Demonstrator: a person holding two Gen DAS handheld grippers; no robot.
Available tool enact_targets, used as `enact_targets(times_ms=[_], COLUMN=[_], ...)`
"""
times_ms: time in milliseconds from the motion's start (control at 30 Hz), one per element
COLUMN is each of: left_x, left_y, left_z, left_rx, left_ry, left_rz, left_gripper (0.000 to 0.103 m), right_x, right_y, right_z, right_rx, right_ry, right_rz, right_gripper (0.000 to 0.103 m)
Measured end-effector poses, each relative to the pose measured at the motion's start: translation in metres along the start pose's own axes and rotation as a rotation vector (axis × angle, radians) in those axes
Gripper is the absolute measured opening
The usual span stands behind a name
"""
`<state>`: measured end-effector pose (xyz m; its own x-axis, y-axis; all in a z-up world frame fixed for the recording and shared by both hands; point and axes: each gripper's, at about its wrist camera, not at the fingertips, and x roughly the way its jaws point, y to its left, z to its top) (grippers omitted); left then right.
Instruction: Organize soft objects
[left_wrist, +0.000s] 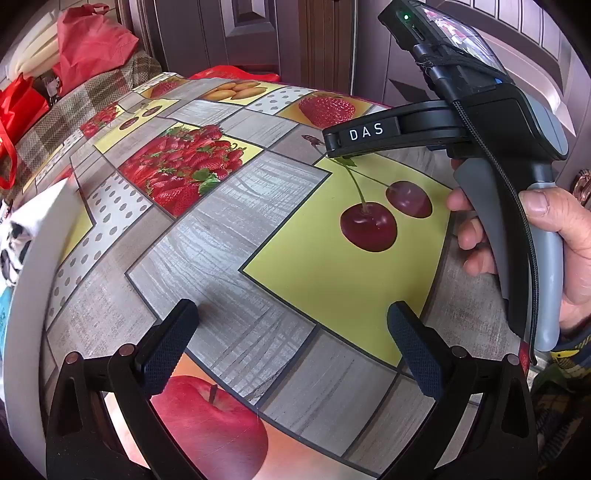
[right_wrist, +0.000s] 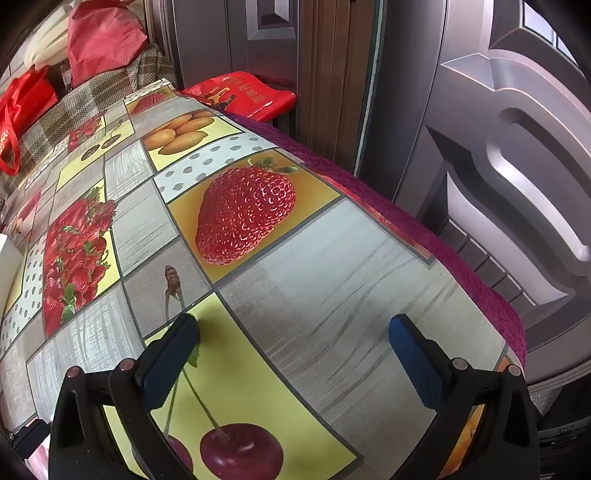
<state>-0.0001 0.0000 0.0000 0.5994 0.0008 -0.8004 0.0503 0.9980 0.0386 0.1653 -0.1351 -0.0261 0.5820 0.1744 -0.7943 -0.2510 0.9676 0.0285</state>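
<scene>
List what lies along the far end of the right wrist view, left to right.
Red handled bag → white bundle → pinkish-red bag → flat red printed bag → panelled door.

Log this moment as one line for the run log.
left claw: open, empty | right claw: open, empty | both over tablecloth | white bin at left

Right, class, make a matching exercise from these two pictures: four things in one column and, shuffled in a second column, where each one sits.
Things
1. left gripper
2. right gripper
3. flat red printed bag
4. white curved container rim

Places
A. beyond the far table end
B. over the grey wood-look and yellow cherry patches, jaws wide, empty
C. left table edge
D. over the cherry stems and pale wood-look patch, jaws wide, empty

Pairs: 1-B, 2-D, 3-A, 4-C
</scene>
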Motion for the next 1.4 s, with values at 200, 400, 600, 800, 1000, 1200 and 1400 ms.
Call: enact_targets(times_ms=[200,400,600,800,1000,1200,1400], left_x=[0.000,0.000,0.000,0.000,0.000,-0.001,-0.002], left_y=[0.000,0.000,0.000,0.000,-0.001,0.004,0.006], left_z=[0.000,0.000,0.000,0.000,0.000,0.002,0.000], left_rx=[0.000,-0.001,-0.001,-0.001,0.001,0.001,0.001], left_ry=[0.001,0.002,0.002,0.002,0.003,0.003,0.003], left_rz=[0.000,-0.001,-0.001,-0.001,-0.002,-0.003,-0.003], left_gripper=[0.102,0.103,0.102,0.102,0.102,0.102,0.102], right_x=[0.000,0.001,0.001,0.002,0.005,0.002,0.001], right_y=[-0.002,-0.003,-0.004,-0.005,0.004,0.005,0.002], right_z=[0.000,0.000,0.000,0.000,0.000,-0.003,0.000], right_rx=[0.000,0.000,0.000,0.000,-0.005,-0.006,-0.004], right_ry=[0.000,0.000,0.001,0.001,0.000,0.001,0.001], right_rz=[0.001,0.004,0.004,0.004,0.007,0.007,0.013], right_gripper=[0.103,0.103,0.103,0.103,0.103,0.103,0.103])
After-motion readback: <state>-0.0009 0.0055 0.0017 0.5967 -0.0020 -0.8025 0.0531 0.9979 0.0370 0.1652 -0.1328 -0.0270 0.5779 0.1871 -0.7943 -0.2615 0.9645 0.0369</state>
